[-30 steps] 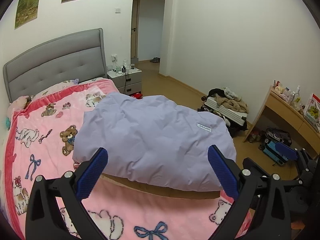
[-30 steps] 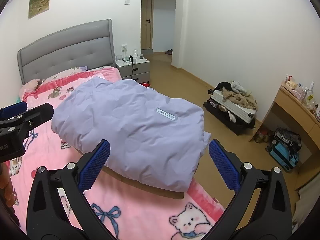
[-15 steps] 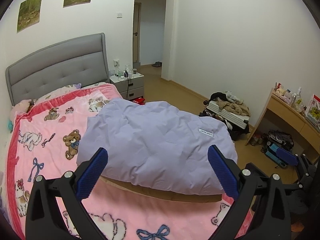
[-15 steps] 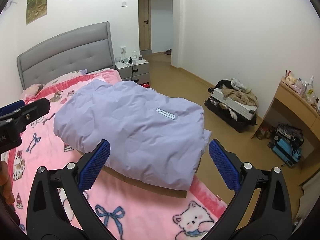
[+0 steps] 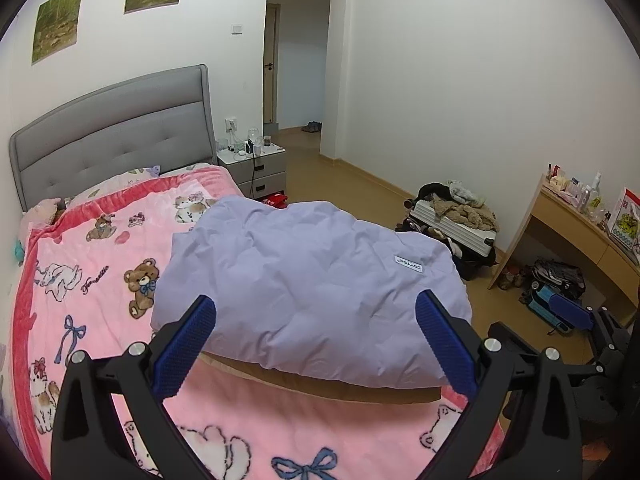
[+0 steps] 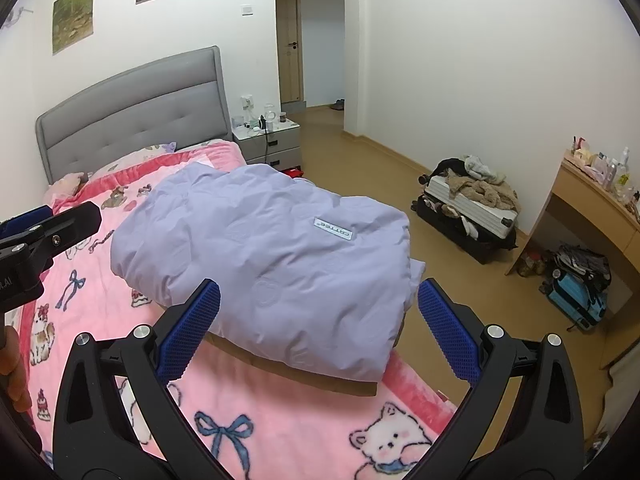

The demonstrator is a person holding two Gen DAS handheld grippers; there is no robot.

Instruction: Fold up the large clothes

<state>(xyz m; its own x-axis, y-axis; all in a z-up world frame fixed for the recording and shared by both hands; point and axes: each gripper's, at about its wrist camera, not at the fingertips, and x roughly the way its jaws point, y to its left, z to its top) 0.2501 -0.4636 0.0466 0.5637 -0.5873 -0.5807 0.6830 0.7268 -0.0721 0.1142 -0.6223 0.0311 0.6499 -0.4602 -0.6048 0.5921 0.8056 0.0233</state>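
A folded lilac padded coat [image 5: 308, 280] with a white label lies on the pink cartoon blanket [image 5: 92, 264] of the bed, its tan lining showing along the near edge. It also shows in the right wrist view [image 6: 272, 256]. My left gripper [image 5: 316, 320] is open and empty, held above the near edge of the coat. My right gripper [image 6: 320, 308] is open and empty, also above the near edge. The left gripper's body shows at the left of the right wrist view [image 6: 44, 240].
A grey headboard [image 5: 108, 132] stands at the far end of the bed. A nightstand [image 5: 252, 164] is beside it. An open suitcase with clothes [image 5: 456, 224] lies on the wood floor at right. A wooden desk [image 5: 580, 232] and bags [image 5: 556, 284] are at far right.
Both grippers have drawn back and risen a little from the coat, both still open. The coat has not moved.
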